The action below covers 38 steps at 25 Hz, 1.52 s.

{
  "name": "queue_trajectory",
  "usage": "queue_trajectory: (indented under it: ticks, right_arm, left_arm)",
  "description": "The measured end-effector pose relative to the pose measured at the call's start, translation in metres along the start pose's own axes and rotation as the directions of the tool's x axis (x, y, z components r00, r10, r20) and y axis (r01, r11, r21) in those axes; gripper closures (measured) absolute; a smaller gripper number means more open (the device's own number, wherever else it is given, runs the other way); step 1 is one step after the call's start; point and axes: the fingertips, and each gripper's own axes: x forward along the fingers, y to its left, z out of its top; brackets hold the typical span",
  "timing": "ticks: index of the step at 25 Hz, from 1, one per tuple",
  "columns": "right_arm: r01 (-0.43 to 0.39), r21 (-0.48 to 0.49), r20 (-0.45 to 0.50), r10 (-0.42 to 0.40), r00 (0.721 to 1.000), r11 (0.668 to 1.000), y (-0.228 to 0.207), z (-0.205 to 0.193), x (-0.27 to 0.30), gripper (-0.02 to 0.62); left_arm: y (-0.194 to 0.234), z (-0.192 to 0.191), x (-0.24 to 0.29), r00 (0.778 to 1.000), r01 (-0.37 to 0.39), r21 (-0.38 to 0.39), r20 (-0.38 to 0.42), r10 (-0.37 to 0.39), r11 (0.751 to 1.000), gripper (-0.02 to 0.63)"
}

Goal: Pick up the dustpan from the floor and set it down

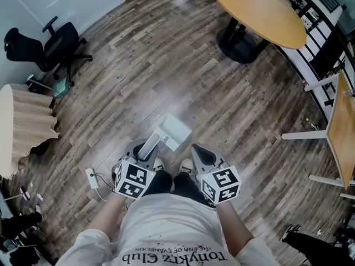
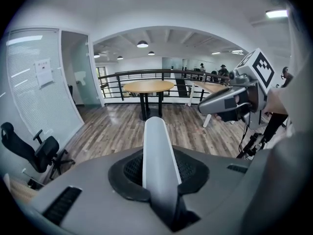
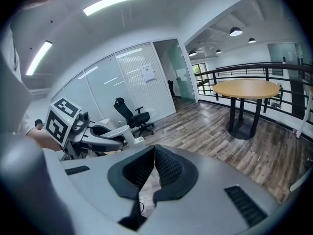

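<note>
Farthest from the round light-wood table on its black pedestal [image 1: 258,10], a black swivel office chair [image 1: 52,46] is standing by the white wall. Nearer the table, the left gripper [image 1: 143,151] is pinching the pale grey plastic dustpan [image 1: 174,131] by its long rounded handle [image 2: 159,165], and the left gripper view is showing the dark pads pressing on either side of it. The dustpan's long axis is running from those jaws diagonally toward the table. The flat square pan is lying at the table end, so it is pointing away from the person, out over the wood-plank floor [image 1: 166,65]. How high it is hanging I cannot tell. On the table side of the dustpan, just beside it, the right gripper [image 1: 197,148] is holding nothing, its jaws pressed together tip to tip. The left hand alone is carrying, so setting down is probably calling for lowering the pan end toward the planks first.
</note>
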Motion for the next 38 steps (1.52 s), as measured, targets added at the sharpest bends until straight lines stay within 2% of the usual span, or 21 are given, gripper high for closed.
queue_trajectory:
  ticks: [19, 38]
  right_arm:
    - [-0.007, -0.029, -0.016, 0.006, 1.0, 1.0, 0.012, 0.008, -0.012, 0.571]
    - [-0.008, -0.029, -0.016, 0.007, 1.0, 1.0, 0.015, 0.01, -0.006, 0.571]
  left_arm:
    - [-0.011, 0.014, -0.028, 1.0, 0.001, 0.019, 0.013, -0.001, 1.0, 0.511]
    - [-0.011, 0.018, -0.027, 1.0, 0.023, 0.019, 0.015, -0.023, 1.0, 0.511]
